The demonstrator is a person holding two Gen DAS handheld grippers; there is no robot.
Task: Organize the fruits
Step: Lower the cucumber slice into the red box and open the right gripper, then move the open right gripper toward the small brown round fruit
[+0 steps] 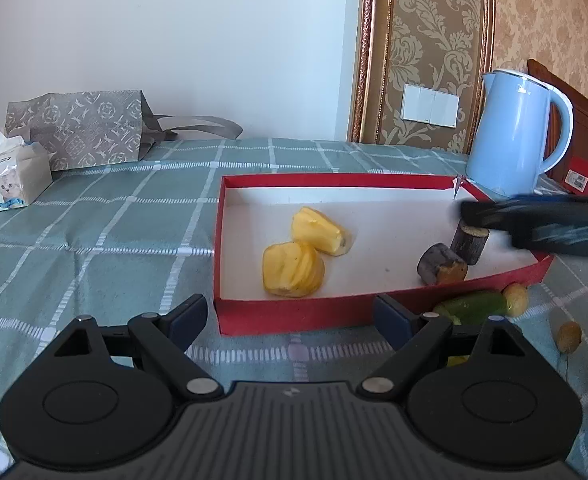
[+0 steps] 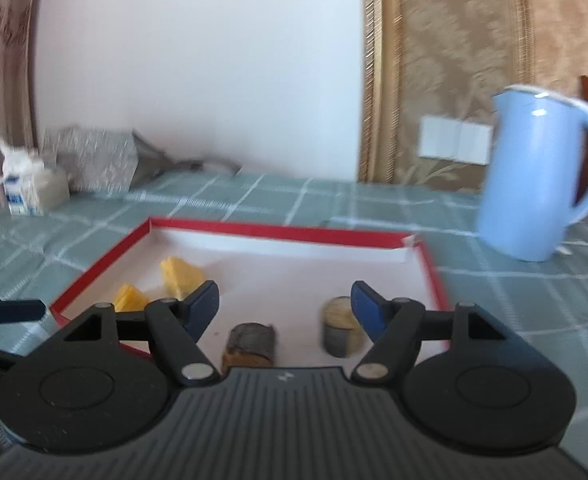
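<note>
A shallow red box (image 1: 294,312) with a white floor lies on the checked cloth. Inside it are two yellow fruit chunks (image 1: 320,230) (image 1: 292,268) on the left. On the right are two dark-skinned stalk pieces, one lying (image 1: 440,270) and one upright (image 1: 470,244). My left gripper (image 1: 290,316) is open in front of the box's near wall, with nothing between its fingers. My right gripper (image 2: 285,300) is open over the box's right part. The upright piece (image 2: 340,334) stands free just inside its right finger and the lying piece (image 2: 250,344) is below the gap. From the left wrist view the right gripper (image 1: 474,216) is a blur above the upright piece.
A green fruit (image 1: 474,306), a small yellowish one (image 1: 516,298) and a brown one (image 1: 569,336) lie on the cloth right of the box. A light blue kettle (image 1: 514,136) stands behind the box's right corner. A tissue pack (image 1: 6,176) and a patterned bag (image 1: 82,132) are at the far left.
</note>
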